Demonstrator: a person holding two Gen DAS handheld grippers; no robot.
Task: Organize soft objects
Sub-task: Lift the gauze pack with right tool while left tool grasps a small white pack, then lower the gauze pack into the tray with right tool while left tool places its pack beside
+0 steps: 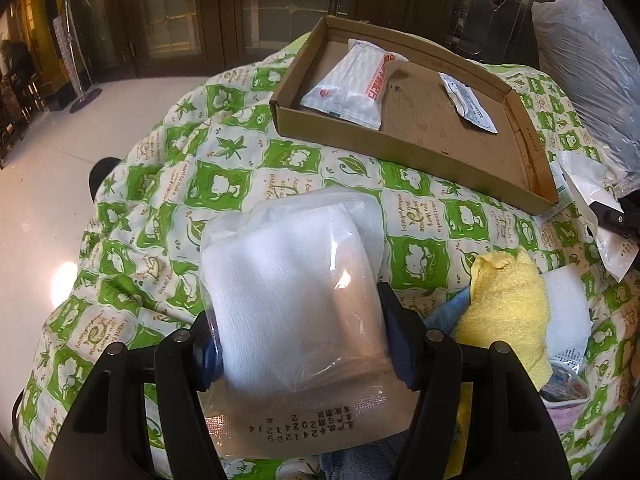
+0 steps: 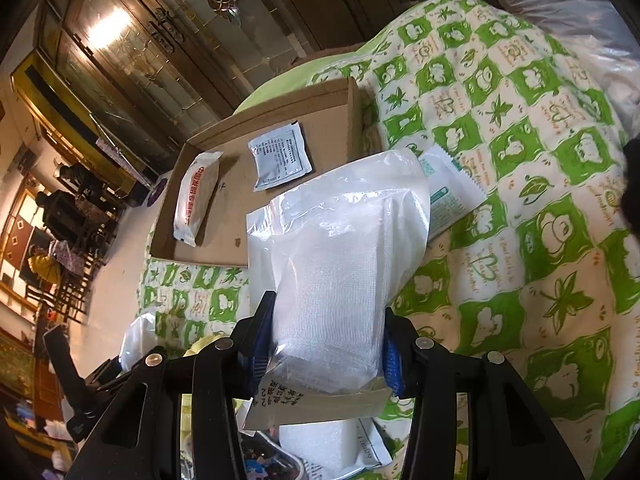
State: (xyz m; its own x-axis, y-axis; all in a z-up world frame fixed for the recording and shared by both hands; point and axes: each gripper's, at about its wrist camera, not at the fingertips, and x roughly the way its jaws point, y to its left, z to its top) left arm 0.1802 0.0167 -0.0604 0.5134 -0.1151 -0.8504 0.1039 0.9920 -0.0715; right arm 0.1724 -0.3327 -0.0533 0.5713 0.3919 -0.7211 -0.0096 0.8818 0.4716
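Biggest thing here is the green-and-white frog-print quilt [image 1: 280, 168], lumpy all over, so nothing on it sits flat. On its far side lies the shallow cardboard tray [image 1: 404, 160], which looks like the drop spot. It already holds a white packet with red lettering [image 1: 352, 84] at its left end and a small flat sachet [image 1: 468, 104] toward the right, well apart, with bare cardboard between them.

Each hand has its own bagged gauze. The left gripper [image 1: 298, 344] is about half open and clamped on a clear bag of folded white gauze [image 1: 296, 292], pads pressing both sides, the bag up off the quilt on the near side. The right gripper [image 2: 324, 340] is closed narrower on a similar gauze bag [image 2: 340, 256], which hangs in front of the tray's near corner.

My take on doing it well: pick one bag at a time and aim for that bare middle. The film is slippery and the gauze squashes, so keep steady pressure and don't squeeze harder. Come in over the low wall rather than dragging across it, set the bag down flat, then open up.

Watch the near pile, the yellow towel [image 1: 504, 308] and white foam pad [image 1: 568, 304], so the other hand doesn't snag it.
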